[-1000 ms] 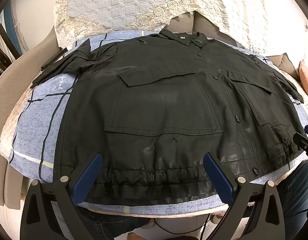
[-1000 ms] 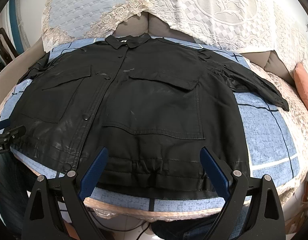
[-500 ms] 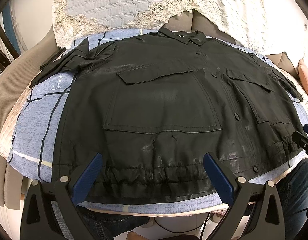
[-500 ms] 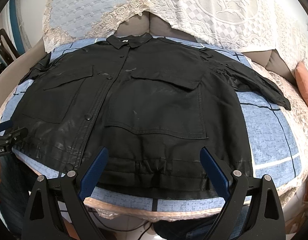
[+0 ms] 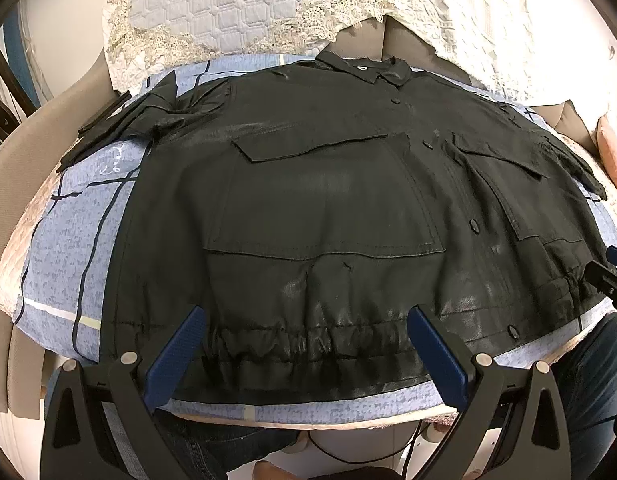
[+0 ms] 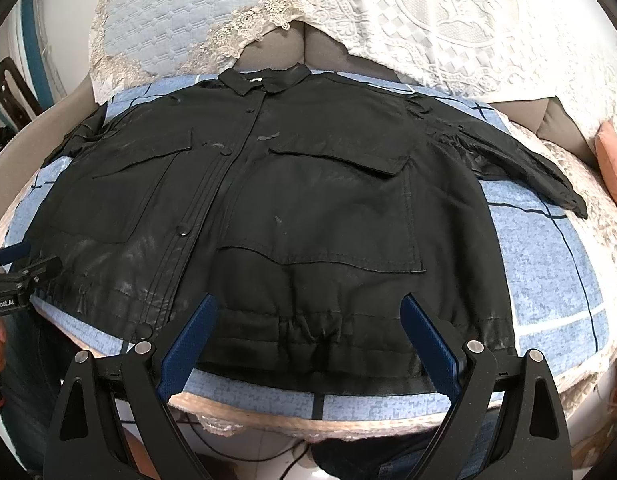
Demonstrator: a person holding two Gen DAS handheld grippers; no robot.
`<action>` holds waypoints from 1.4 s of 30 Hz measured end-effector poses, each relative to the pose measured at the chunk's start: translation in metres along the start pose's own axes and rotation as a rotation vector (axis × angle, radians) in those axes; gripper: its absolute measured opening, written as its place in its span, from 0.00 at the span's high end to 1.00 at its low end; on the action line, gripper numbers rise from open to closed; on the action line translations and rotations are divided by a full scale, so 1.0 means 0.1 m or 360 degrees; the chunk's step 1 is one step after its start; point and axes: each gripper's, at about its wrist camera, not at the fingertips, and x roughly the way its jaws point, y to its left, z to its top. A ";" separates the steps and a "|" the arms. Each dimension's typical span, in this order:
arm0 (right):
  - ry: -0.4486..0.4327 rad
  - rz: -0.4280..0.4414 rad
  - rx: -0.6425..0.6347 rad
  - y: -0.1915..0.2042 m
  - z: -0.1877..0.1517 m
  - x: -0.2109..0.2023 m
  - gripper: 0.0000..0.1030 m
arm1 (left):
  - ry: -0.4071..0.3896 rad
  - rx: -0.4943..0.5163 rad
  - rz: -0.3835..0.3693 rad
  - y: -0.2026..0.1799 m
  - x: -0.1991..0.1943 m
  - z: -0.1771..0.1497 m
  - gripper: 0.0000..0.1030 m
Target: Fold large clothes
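A large black jacket (image 5: 328,208) lies flat, front up and buttoned, on a blue checked cloth (image 5: 68,232); it fills the right wrist view too (image 6: 316,208). Its collar points away and both sleeves spread out to the sides. My left gripper (image 5: 306,316) is open and empty, hovering at the gathered hem on the jacket's left half. My right gripper (image 6: 308,304) is open and empty at the hem on the right half. Each gripper shows at the other view's edge: the right one (image 5: 610,280), the left one (image 6: 24,276).
The cloth covers a cushioned seat with a lace cover (image 6: 448,20) and a quilted pale blue cover (image 5: 228,4) on the backrest. A pink cushion (image 6: 614,160) sits at the far right. The seat's front edge (image 6: 308,424) lies just under the grippers.
Both grippers have edged slightly forward toward the hem, still open. The jacket has not moved.
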 end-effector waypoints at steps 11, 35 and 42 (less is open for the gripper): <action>-0.0006 0.0007 -0.0031 0.05 -0.01 0.01 0.09 | 0.0008 -0.0039 -0.0058 0.06 0.03 -0.01 0.01; 0.0007 0.0055 -0.0065 0.13 0.01 0.12 0.09 | -0.0041 -0.0108 -0.0110 0.12 0.08 0.02 0.01; 0.0027 0.0052 -0.0029 0.11 0.05 0.19 0.10 | -0.0019 -0.0132 -0.0163 0.14 0.15 0.07 0.01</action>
